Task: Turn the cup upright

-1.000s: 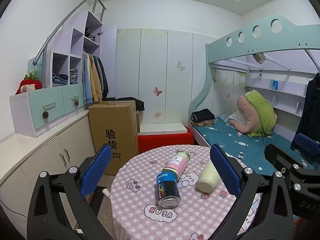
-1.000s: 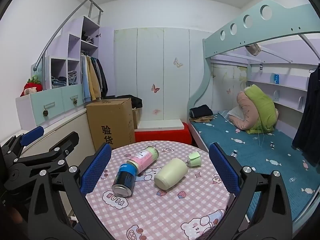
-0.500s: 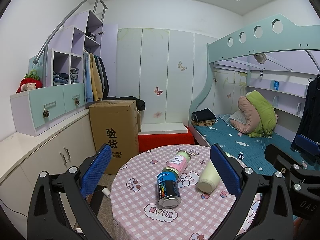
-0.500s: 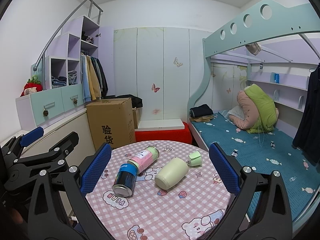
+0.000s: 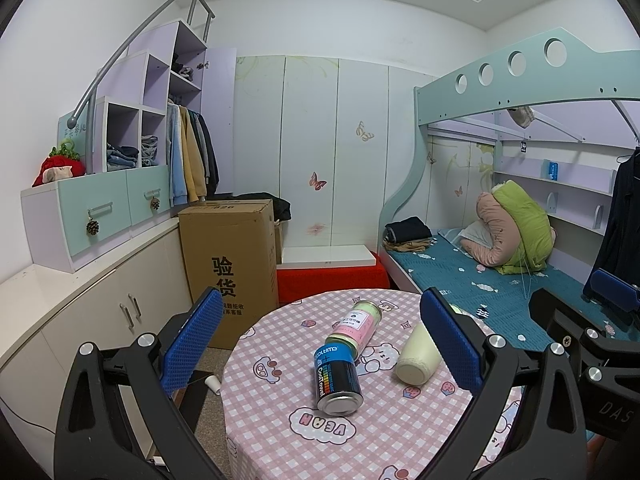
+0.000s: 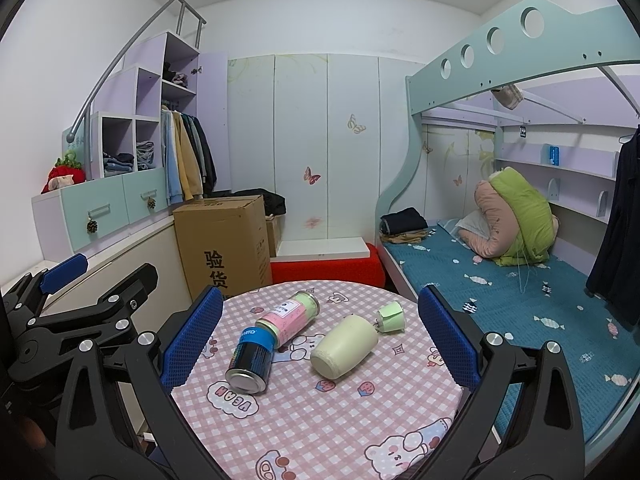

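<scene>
A cream cup (image 6: 345, 346) lies on its side on the round pink-checked table (image 6: 320, 420), its base toward me; a pale green lid (image 6: 391, 315) lies just behind it. In the left wrist view the cup (image 5: 419, 355) lies right of centre, partly behind my right finger pad. My left gripper (image 5: 320, 338) is open and empty, above the table's near edge. My right gripper (image 6: 320, 336) is open and empty, with the cup ahead between its pads. The left gripper's body (image 6: 76, 312) shows at the left of the right wrist view.
A dark blue can (image 6: 250, 361) and a pink-and-green bottle (image 6: 289, 317) lie on their sides left of the cup, touching each other. A cardboard box (image 6: 224, 248) and a red bench (image 6: 324, 268) stand behind the table. A bed (image 6: 500, 280) runs along the right.
Both views shift only slightly; the table objects have not moved. Both grippers stay open.
</scene>
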Tool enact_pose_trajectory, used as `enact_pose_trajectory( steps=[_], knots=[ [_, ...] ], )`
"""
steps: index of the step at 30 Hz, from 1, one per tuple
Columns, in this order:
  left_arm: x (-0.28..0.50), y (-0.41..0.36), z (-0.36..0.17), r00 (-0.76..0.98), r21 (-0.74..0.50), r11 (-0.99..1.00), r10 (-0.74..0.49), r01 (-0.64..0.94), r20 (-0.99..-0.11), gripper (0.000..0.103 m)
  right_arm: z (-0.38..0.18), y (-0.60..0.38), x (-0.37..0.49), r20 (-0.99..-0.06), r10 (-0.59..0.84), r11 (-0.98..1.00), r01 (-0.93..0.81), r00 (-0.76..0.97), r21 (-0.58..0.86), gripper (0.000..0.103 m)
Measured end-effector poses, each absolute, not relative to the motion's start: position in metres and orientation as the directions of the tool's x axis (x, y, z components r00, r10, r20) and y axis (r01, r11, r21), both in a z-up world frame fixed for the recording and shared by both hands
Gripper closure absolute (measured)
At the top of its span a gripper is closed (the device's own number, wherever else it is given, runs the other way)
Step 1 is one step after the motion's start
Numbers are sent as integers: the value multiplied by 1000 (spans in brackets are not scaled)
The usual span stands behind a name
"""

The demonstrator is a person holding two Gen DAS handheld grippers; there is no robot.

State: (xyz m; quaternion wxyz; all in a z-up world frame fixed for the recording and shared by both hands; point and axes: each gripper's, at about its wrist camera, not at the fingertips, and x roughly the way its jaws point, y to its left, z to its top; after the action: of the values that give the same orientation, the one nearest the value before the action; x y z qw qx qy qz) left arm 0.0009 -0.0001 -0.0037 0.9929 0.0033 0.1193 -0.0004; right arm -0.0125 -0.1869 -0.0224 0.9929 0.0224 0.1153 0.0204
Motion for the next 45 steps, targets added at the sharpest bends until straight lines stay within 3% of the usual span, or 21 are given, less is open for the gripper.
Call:
enact_pose_trajectory(
  steps=[33, 45],
  knots=[
    [18, 7, -20, 968, 14, 1000, 3, 0, -252, 8, -39, -181, 3, -246, 49, 998, -37, 968, 54, 5],
    [47, 7, -25, 954, 17, 1000, 7, -2, -298, 8, -48, -182, 42, -293, 56, 998, -41, 954, 56, 5]
  ],
)
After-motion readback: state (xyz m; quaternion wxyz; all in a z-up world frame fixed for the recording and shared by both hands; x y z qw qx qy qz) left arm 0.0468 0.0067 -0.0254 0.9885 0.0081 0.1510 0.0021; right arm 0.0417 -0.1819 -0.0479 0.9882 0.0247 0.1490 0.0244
